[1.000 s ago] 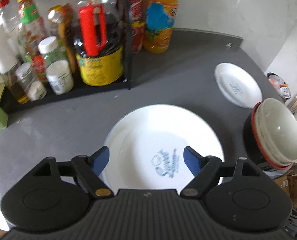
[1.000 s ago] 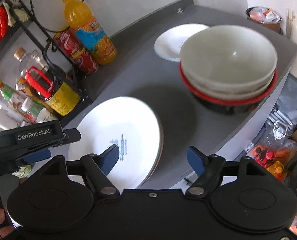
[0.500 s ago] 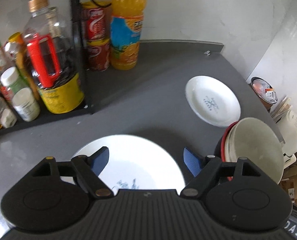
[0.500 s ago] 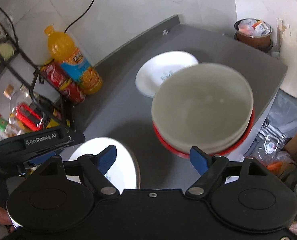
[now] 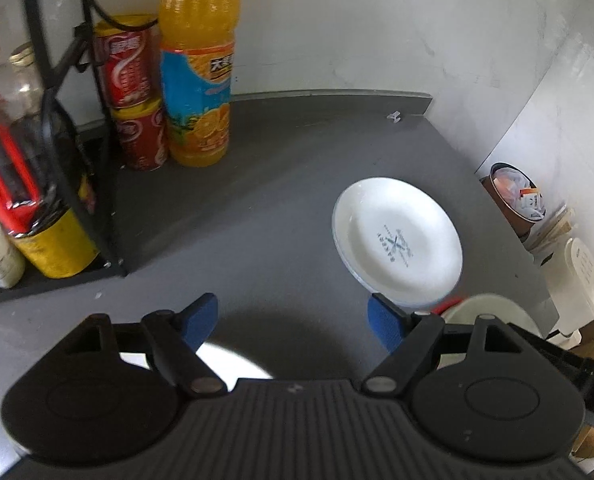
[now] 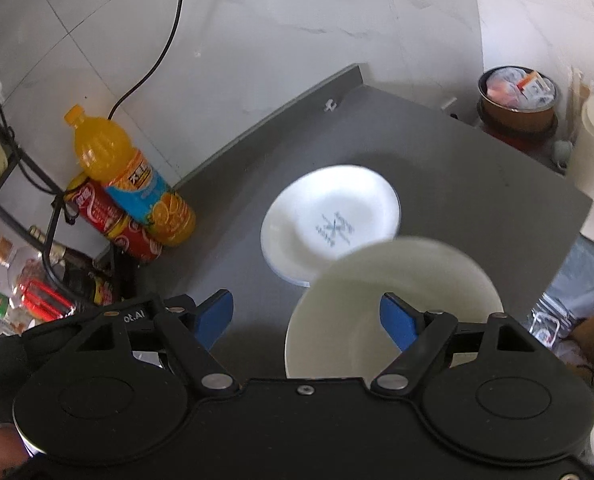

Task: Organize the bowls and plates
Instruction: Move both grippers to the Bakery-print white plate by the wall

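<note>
- The left gripper (image 5: 293,326) hovered above the grey counter (image 5: 281,184), jaws spread wide, holding nothing.
- The right gripper (image 6: 307,320) was equally wide open and empty, above the cream bowl (image 6: 345,312).
- The small plate (image 5: 397,240) lay flat, face up, just beyond the bowl.
- The large plate (image 5: 233,364) peeked from beneath the left gripper.

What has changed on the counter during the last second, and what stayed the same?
Both grippers rose and pulled back: the left gripper left the large plate, and the right gripper now hovers above the bowl stack. Both stayed open, holding nothing. The small plate and orange bottle did not move.
</note>
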`<state>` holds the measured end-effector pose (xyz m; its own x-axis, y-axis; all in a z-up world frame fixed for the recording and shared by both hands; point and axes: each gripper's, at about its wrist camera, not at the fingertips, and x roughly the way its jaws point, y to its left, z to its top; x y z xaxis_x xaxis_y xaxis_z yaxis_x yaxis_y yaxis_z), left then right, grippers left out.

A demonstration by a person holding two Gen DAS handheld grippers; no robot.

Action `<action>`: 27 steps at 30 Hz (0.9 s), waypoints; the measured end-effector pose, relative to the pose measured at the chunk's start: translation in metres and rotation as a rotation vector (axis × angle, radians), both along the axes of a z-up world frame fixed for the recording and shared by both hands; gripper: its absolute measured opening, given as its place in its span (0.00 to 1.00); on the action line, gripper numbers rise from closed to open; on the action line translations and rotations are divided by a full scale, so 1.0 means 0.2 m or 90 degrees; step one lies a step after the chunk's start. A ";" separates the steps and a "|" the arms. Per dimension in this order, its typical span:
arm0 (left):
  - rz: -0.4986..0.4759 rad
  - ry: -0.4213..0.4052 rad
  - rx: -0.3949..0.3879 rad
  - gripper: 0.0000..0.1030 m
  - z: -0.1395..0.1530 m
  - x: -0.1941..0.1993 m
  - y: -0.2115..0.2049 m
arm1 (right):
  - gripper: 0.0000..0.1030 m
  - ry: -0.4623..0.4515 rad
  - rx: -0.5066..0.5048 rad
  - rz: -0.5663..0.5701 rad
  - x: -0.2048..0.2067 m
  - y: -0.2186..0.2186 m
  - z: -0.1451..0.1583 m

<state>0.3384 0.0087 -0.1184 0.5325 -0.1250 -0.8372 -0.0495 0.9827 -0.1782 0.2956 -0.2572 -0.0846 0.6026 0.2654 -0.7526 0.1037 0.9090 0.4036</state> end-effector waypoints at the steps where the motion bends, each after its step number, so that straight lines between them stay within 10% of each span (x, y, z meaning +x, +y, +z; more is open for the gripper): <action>1: -0.001 0.001 -0.004 0.78 0.00 0.03 -0.01 | 0.77 0.002 -0.001 0.003 0.04 -0.01 0.00; 16: 0.020 0.050 -0.010 0.69 -0.21 0.45 -0.13 | 0.77 0.057 -0.029 0.006 0.54 -0.17 -0.17; 27: 0.076 0.115 -0.045 0.32 -0.43 0.68 -0.14 | 0.67 0.166 -0.021 0.004 0.82 -0.30 -0.46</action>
